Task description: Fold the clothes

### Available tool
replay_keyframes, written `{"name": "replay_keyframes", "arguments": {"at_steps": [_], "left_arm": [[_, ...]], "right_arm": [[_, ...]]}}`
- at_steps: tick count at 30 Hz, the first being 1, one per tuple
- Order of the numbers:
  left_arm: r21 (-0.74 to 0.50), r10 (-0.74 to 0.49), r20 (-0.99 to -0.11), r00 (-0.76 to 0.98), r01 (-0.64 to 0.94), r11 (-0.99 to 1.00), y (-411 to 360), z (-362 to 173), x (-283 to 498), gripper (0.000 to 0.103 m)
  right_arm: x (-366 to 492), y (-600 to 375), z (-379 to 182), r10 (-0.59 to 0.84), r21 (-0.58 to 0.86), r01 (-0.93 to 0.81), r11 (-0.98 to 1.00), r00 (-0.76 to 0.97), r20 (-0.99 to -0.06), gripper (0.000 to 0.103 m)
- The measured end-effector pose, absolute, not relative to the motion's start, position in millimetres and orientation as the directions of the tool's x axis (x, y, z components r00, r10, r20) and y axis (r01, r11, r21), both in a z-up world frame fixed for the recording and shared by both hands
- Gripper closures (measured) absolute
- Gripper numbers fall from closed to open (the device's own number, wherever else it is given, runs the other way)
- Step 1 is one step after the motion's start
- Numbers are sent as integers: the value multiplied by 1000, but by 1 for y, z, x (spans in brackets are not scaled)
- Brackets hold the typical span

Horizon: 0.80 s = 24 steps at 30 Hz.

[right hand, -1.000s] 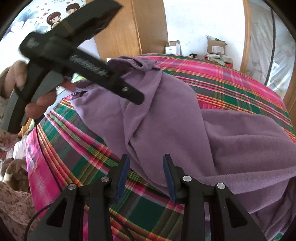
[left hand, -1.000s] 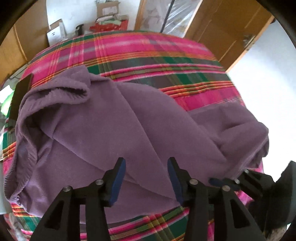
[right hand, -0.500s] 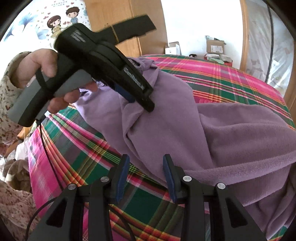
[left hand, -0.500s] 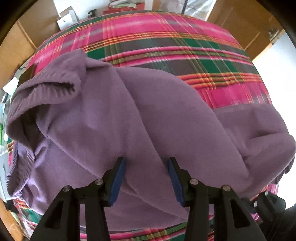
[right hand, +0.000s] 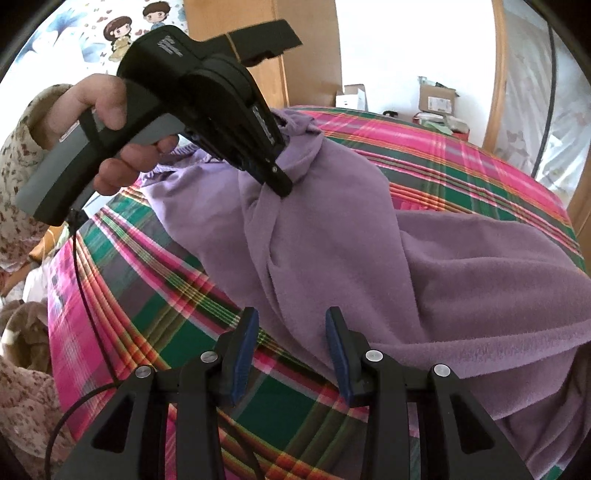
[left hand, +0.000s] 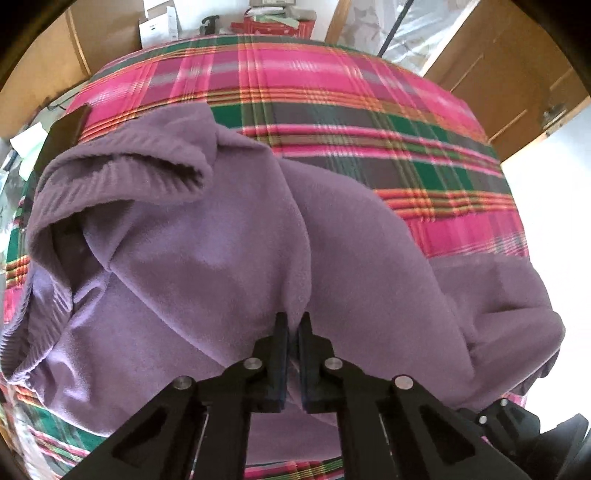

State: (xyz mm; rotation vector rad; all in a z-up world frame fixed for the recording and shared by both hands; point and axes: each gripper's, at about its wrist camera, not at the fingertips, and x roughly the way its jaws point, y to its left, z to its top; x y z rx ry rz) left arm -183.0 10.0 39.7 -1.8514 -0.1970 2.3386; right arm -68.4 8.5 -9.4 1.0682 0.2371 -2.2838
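Note:
A purple fleece sweater lies rumpled on a bed with a pink and green plaid cover. My left gripper points down onto its middle, shut on a pinched ridge of the cloth. In the right wrist view the same sweater is bunched where the left gripper, held by a hand, bites into it. My right gripper hovers open over the sweater's near edge, its blue pads apart with only cloth and cover below them.
The plaid cover spreads around the sweater. A cable hangs from the left tool. Cardboard boxes and wooden cupboards stand beyond the bed. A floral sleeve is at the left.
My left gripper came down onto the sweater and its jaws went from wide apart to shut, pinching up a ridge of fleece. The right gripper kept still and open.

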Motion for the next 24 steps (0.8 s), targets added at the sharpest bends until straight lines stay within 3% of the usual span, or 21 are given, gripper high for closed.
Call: {"name": "replay_keyframes", "arguments": {"at_steps": [11,24], "left_arm": [[-298,278,-895,-348,5,-954,-16,76,-200,99],[-360,315,-850,-422,30,-932,-37,93,-215,99]], "right_arm": [[-78,9,-5,-412,50,563,-825,-538,-736,64],[-98,26,4,-258,-98,461,-882,-646,-718,64]]}}
